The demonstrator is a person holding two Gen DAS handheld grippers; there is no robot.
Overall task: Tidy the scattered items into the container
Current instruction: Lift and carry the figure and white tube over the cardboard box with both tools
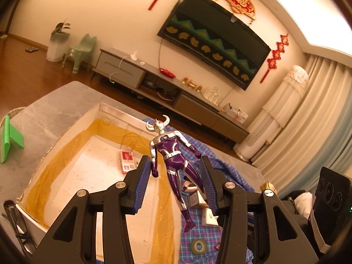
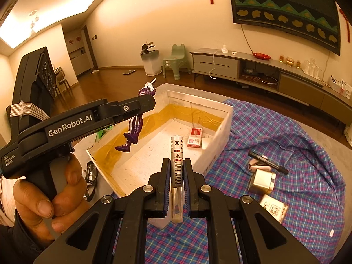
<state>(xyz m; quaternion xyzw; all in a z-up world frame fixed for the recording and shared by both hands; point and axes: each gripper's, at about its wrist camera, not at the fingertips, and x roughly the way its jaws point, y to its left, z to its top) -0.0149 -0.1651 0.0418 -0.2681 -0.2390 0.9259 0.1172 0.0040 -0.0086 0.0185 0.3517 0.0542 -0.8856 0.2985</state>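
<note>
A: What do the two grippers hold?
B: The left gripper [image 1: 175, 177], jaws spread wide, has one purple figure [image 1: 173, 156] dangling against one pad above the white box [image 2: 226, 118]. The right gripper [image 2: 177, 186] is clamped on one tube [image 2: 177, 171].
A: Inside the box?
B: One red packet [image 2: 194, 138]. One marker [image 2: 268, 162] lies on the plaid cloth [image 2: 297, 136].

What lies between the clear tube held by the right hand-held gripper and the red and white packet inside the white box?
In the right wrist view, only bare white box floor lies between the clear tube and the red and white packet.
</note>
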